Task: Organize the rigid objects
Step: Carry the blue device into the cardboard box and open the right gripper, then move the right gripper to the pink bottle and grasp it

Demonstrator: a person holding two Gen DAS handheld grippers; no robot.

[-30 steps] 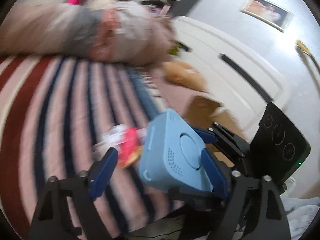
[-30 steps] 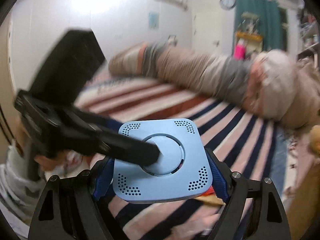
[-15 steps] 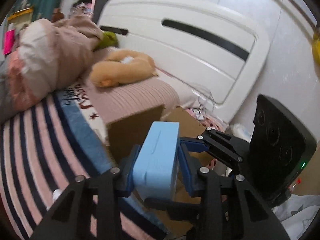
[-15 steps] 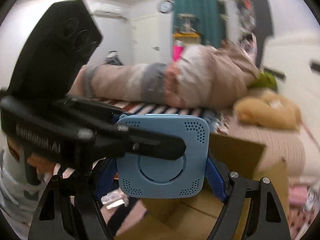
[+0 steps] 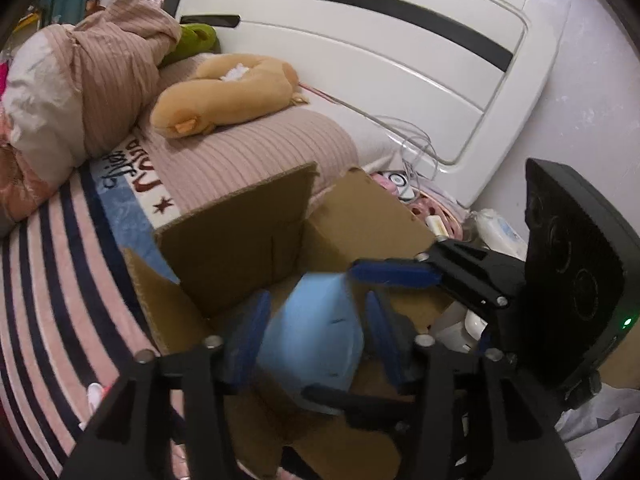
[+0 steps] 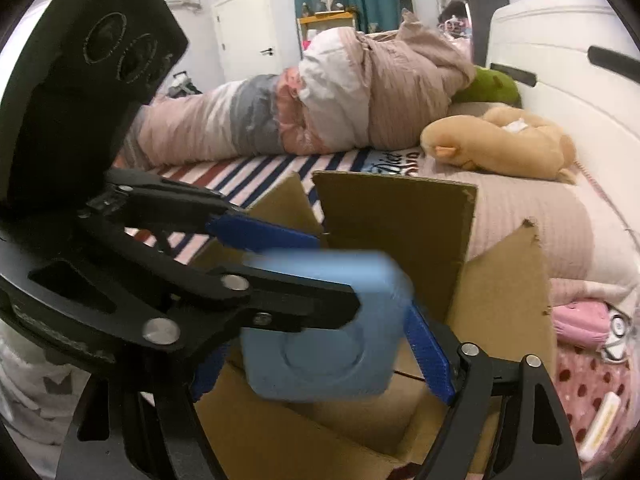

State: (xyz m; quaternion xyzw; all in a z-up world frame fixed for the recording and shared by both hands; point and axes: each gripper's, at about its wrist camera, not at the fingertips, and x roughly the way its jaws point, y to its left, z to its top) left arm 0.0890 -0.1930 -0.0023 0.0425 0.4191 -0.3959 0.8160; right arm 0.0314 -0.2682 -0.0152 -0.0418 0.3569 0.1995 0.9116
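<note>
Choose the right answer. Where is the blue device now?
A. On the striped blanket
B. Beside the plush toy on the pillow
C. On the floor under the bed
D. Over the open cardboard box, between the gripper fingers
D: the blue device is over the open cardboard box, between the blue fingers of the right gripper, with the left gripper around it too.

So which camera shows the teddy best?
The left wrist view: the teddy lies whole and sharp on the bed. The right wrist view shows the teddy too, nearer the edge, more squashed.
</note>
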